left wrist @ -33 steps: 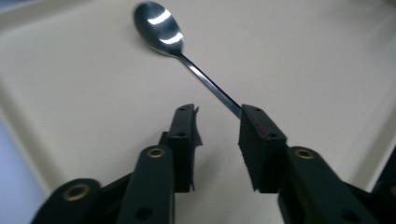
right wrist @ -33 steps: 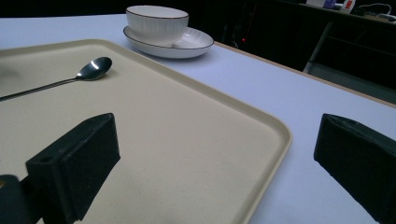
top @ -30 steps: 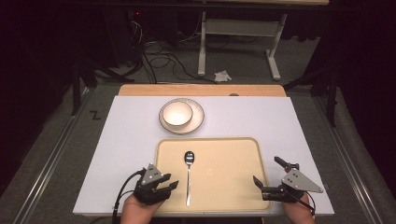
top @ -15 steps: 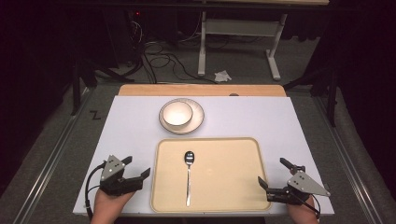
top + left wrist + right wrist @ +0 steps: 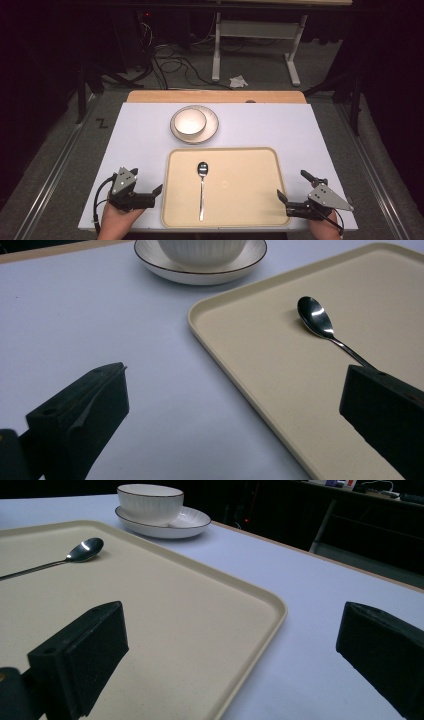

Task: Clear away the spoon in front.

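Resting low at the white table's (image 5: 140, 135) near corners: left gripper (image 5: 152, 196) just opening wide, empty; right gripper (image 5: 296, 192) spread, empty. Between them, lying lengthwise on beige rectangular plastic tray (image 5: 250, 200): shiny metal spoon (image 5: 201, 187).

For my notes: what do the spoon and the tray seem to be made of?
Spoon: probably polished metal, since its bowl gives bright mirror-like reflections. Tray: likely plastic with a matt, slightly speckled beige surface and a moulded rounded rim; it shows no glare.
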`<state>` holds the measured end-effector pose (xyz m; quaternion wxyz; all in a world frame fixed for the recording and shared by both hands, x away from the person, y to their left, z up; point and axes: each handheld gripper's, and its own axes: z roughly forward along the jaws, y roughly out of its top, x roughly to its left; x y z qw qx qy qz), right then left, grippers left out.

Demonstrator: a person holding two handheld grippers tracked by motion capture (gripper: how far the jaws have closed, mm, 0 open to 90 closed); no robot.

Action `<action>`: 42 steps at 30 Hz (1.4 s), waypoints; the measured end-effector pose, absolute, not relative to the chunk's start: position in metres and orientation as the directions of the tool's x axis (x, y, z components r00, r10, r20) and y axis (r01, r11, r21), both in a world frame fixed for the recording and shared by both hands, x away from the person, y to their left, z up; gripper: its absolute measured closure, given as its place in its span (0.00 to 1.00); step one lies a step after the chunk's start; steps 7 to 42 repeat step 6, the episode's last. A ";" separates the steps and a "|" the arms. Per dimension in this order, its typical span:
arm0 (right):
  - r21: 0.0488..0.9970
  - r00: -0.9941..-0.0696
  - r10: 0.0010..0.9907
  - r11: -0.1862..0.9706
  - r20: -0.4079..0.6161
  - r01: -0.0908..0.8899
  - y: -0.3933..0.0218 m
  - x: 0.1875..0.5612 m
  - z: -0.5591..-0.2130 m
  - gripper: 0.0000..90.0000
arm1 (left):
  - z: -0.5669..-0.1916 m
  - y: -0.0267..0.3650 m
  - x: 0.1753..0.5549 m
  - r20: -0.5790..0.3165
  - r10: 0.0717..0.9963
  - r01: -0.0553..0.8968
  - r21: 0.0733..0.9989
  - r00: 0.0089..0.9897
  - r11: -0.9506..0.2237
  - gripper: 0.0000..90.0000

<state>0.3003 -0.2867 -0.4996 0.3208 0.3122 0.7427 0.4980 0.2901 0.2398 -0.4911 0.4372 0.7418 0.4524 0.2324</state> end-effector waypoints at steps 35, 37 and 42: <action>0.942 -0.598 0.786 0.303 -0.159 0.147 -0.287 0.300 -0.500 0.01 | -0.492 0.246 0.291 -0.082 0.883 0.485 0.857 0.462 -0.174 0.01; 0.942 -0.598 0.786 0.303 -0.159 0.147 -0.287 0.300 -0.500 0.01 | -0.492 0.246 0.291 -0.082 0.883 0.485 0.857 0.462 -0.174 0.01; 0.942 -0.598 0.786 0.303 -0.159 0.147 -0.287 0.300 -0.500 0.01 | -0.492 0.246 0.291 -0.082 0.883 0.485 0.857 0.462 -0.174 0.01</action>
